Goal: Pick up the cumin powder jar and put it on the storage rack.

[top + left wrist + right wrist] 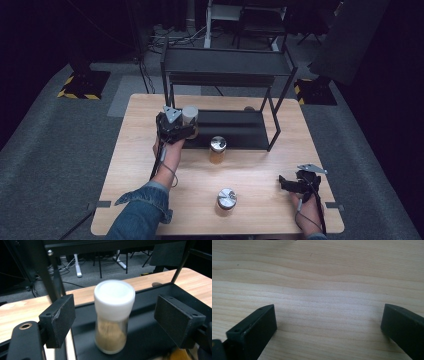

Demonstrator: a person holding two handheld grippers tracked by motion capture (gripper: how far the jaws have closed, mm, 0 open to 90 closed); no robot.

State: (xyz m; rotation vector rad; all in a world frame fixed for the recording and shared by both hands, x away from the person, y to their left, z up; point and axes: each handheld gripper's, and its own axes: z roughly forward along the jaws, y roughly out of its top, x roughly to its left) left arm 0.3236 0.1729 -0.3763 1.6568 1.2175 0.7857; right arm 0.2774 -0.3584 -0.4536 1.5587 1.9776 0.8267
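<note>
A jar with a white lid (113,315) and brownish contents stands upright on the left end of the black rack's lower shelf (147,340). My left gripper (115,302) is open around it, with a pad (60,320) on each side and a gap between each pad and the glass. In the high view the same jar (190,115) sits just ahead of my left gripper (186,129). My right gripper (286,182) rests near the table's front right corner. It is open over bare wood in the right gripper view (329,315), with nothing between its jaws.
A two-tier black metal rack (227,67) stands at the back of the wooden table (135,150). Two silver-lidded jars stand on the table, one (218,149) just in front of the rack and one (226,200) near the front edge. Dark floor surrounds the table.
</note>
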